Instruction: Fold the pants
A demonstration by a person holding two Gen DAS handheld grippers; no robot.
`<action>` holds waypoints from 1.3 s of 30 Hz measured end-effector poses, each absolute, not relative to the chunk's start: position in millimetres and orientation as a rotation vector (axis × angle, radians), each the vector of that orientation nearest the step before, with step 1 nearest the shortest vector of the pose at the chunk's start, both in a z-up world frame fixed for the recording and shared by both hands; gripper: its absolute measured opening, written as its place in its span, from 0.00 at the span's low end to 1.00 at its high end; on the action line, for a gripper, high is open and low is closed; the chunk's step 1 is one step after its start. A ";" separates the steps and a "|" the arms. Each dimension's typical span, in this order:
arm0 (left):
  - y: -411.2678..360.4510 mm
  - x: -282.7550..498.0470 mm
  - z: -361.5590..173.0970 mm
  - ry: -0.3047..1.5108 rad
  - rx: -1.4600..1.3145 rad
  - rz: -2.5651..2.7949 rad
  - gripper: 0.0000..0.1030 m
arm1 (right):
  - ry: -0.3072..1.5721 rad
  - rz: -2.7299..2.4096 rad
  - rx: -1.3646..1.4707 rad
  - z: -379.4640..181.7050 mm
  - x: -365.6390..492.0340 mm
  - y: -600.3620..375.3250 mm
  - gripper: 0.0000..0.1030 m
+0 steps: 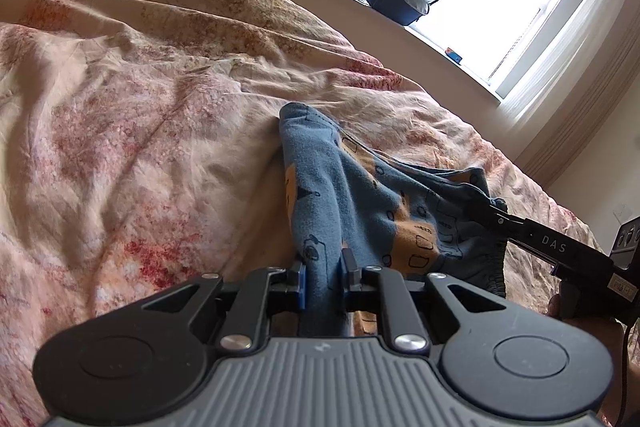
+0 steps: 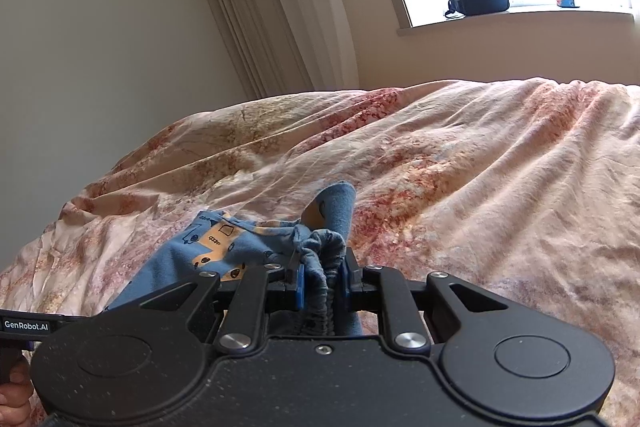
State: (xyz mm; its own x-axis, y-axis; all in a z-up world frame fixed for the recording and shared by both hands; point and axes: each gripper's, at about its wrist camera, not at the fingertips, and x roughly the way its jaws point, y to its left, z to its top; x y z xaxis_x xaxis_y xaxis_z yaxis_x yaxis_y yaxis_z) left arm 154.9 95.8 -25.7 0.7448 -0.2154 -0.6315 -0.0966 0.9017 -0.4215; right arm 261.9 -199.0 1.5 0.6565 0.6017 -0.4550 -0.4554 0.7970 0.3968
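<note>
A rumpled flowered bedspread (image 1: 140,107) carries the small blue pants (image 1: 360,195), well short of the window. They look light, soft and floppy. The left gripper (image 1: 323,275) pinches a fabric fold; the right gripper (image 2: 322,279) clamps the gathered waistband, a sensible hold

The left gripper (image 1: 323,269), black with blue pads, points downward and its jaws are closed on the blue patterned cotton pants (image 1: 360,195). The right gripper (image 2: 322,277), same build, pinches their bunched elastic waistband, and fingers (image 2: 14,403) show at the lower left edge.
</note>
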 end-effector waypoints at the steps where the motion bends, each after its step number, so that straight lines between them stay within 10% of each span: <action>1: 96.2 155.2 -26.1 0.736 -0.454 -0.067 0.18 | 0.607 0.601 0.255 1.6 262.0 -198.5 0.19; 8: 99.9 155.5 -26.0 0.739 -0.475 -0.051 0.33 | 0.594 0.544 0.227 5.4 256.0 -196.8 0.40; 19: 84.2 126.2 19.3 0.615 -0.356 0.062 0.97 | 0.471 0.450 0.195 44.1 213.0 -206.3 0.97; 39: 52.1 -8.7 56.9 0.493 -0.113 0.215 1.00 | 0.295 0.490 0.082 91.6 44.4 -218.6 0.99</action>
